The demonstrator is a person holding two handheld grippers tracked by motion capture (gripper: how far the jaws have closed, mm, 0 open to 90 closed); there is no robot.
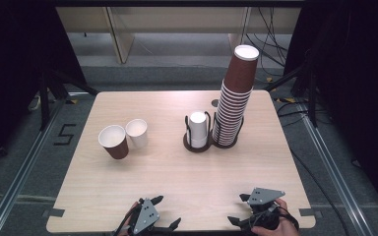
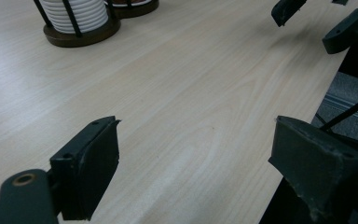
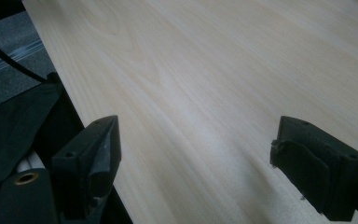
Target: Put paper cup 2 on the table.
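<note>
**Both grippers idle at the near table edge**

I hold my left gripper [image 1: 166, 219] and right gripper [image 1: 238, 210] low over the near edge of the pale wooden table [image 1: 177, 172], jaws apart on both, nothing between them. Nearest them, mid-table, the holder of white cups [image 1: 197, 130] stands just beside the tall brown cup stack [image 1: 235, 103]. Farther left, a brown cup [image 1: 113, 141] touches a white cup [image 1: 137, 133]. Grey floor and dark curtains surround the table.
</note>
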